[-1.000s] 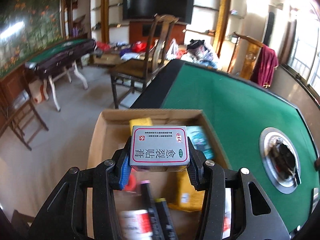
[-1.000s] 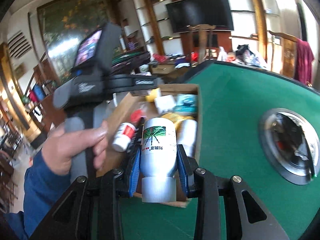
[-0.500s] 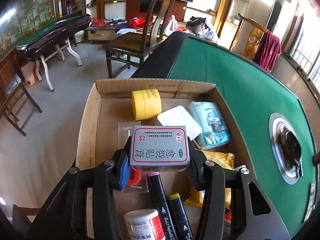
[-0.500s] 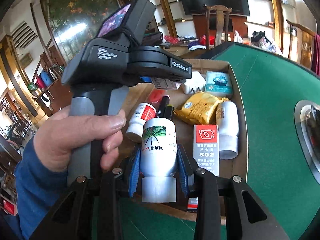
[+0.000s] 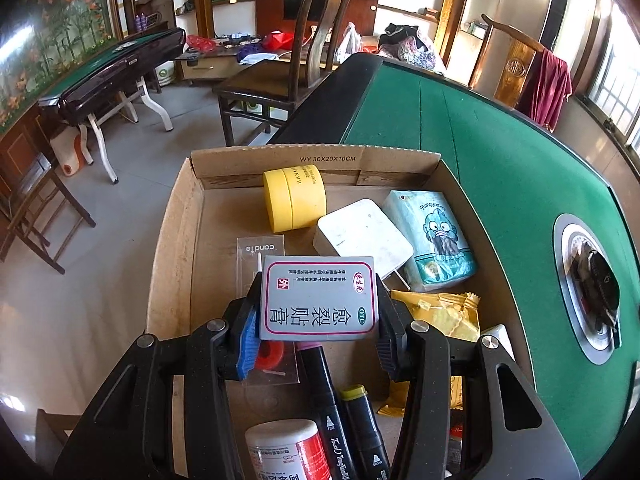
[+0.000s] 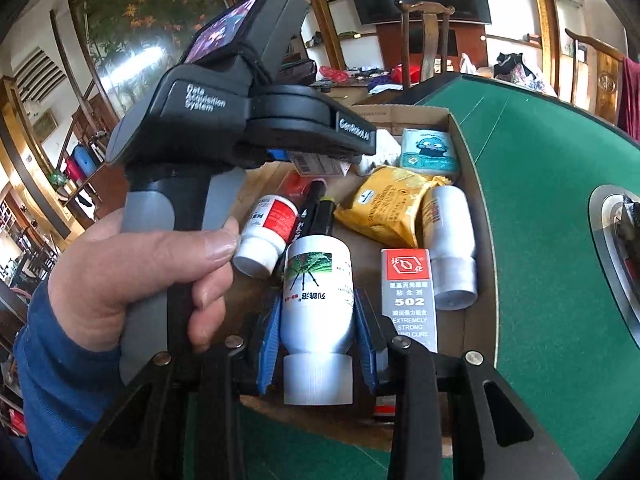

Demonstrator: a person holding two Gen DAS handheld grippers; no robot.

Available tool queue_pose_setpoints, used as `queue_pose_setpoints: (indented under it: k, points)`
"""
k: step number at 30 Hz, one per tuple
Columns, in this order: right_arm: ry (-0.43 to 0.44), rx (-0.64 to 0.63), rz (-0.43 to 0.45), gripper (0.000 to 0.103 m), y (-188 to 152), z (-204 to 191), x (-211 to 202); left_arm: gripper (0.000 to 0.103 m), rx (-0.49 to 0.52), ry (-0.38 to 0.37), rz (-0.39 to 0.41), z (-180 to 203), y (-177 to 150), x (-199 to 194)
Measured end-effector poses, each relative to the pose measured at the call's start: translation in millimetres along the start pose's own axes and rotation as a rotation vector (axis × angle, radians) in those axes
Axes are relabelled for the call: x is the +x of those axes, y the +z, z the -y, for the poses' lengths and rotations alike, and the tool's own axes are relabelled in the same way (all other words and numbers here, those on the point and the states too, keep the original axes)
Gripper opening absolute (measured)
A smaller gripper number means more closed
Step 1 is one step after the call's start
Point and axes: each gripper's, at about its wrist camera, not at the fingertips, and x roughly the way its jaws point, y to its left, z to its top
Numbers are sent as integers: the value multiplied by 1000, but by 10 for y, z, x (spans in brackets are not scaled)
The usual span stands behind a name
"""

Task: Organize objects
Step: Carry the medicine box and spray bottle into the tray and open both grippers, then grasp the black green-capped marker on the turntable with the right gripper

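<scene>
My left gripper (image 5: 318, 320) is shut on a grey medicine box (image 5: 318, 298) with a pink border, held over the open cardboard box (image 5: 176, 248) on the green table. My right gripper (image 6: 318, 328) is shut on a silver bottle (image 6: 318, 304) with a plant picture, held above the box's near end (image 6: 320, 420). The left gripper's body (image 6: 240, 120) and the hand holding it fill the left of the right wrist view.
In the box lie a yellow jar (image 5: 294, 196), a white case (image 5: 362, 236), a tissue pack (image 5: 434, 236), a yellow packet (image 6: 388, 204), two markers (image 5: 344, 408), a red-and-white bottle (image 6: 266, 232), a 502 glue box (image 6: 408, 296) and a silver bottle (image 6: 452, 248). A round metal recess (image 5: 588, 292) is set in the green felt.
Both grippers have moved forward and down over the cardboard box, each still holding its item. The box's contents have come into fuller view.
</scene>
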Motion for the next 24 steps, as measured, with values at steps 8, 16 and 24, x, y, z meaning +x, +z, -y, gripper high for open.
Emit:
queue_pose_setpoints:
  k: [8,16,24]
  points:
    - [-20,-9,0,36,11,-3,-38,48,0,9,0,5,13,11]
    - [-3,-11,43,36,34,-8,-172,53,-19,-49,44,-7,60,-108]
    - [27,41,105,36,78,83,-353,55,-71,-175,236,-89,132,-546]
